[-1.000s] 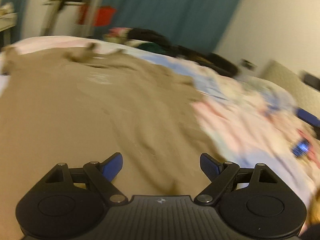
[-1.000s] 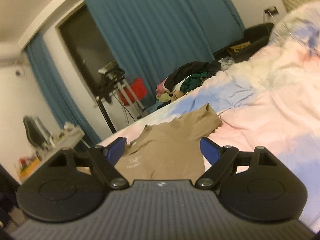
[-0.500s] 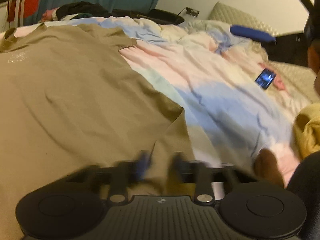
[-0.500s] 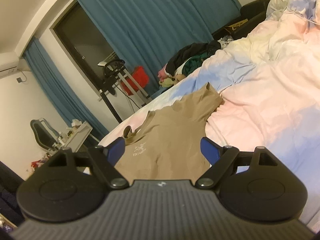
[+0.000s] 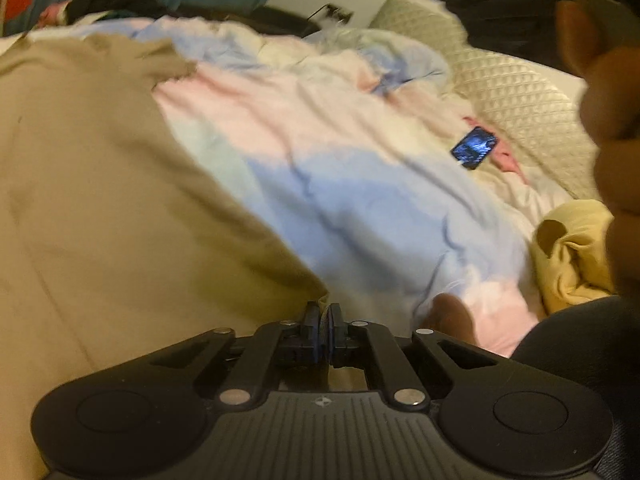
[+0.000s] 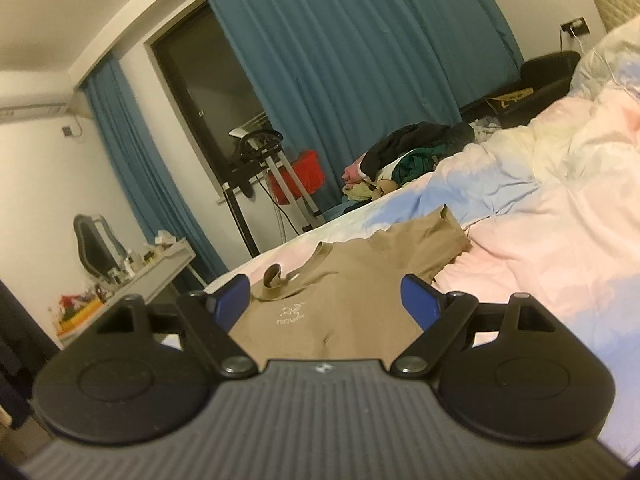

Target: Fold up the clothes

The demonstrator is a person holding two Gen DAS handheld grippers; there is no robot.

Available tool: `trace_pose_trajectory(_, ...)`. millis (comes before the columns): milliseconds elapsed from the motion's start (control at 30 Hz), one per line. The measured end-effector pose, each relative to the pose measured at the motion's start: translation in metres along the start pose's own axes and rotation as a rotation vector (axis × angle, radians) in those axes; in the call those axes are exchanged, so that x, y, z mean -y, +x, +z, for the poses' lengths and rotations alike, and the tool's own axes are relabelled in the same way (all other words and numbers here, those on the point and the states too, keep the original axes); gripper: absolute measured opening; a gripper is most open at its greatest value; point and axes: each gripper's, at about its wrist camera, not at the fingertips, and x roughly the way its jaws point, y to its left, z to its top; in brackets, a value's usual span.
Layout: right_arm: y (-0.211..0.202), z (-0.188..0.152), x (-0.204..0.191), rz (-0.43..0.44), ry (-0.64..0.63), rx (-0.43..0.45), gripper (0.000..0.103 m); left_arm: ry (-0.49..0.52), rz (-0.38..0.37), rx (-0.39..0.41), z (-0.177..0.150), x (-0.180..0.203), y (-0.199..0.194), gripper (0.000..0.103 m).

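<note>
While both tools are over the bed [image 5: 360,200], only one garment is laid out for folding: a single tan T-shirt [image 5: 100,200], spread flat on the pastel pink-and-blue duvet. It lies front up, with a small pale logo [image 6: 292,314] on the chest. The ribbed neckline [image 6: 280,276] is curled over on itself, and one short sleeve reaches toward the far side of the bed. The cloth is plain, with a few soft creases.

Of the two tools, the left tool [image 5: 324,318] is at the shirt's near corner. Its jaws are almost together and just easing apart. The view is blurred, but what looks like the corner of the hem sits between the pads. The right tool [image 6: 325,296] hangs above the shirt's chest with its blue pads spread wide and nothing between them.

Elsewhere on the bed I count one phone [image 5: 475,147] with a lit screen, one crumpled yellow garment [image 5: 576,252] at the near edge, and one heap of dark and coloured clothes [image 6: 408,152] at the far end. A cluttered white bench [image 6: 160,264] stands by the wall.
</note>
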Motion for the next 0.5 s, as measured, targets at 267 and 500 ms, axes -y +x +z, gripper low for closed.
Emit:
trace_pose_trajectory(267, -0.002, -0.002, -0.008, 0.038, -0.002, 0.003, 0.085, -0.167, 0.091, 0.074, 0.022, -0.058, -0.086, 0.067)
trace_pose_trajectory(500, 0.028, -0.013, -0.013, 0.039, 0.015, -0.069, 0.085, -0.644, 0.364, 0.320, 0.041, -0.223, -0.196, 0.080)
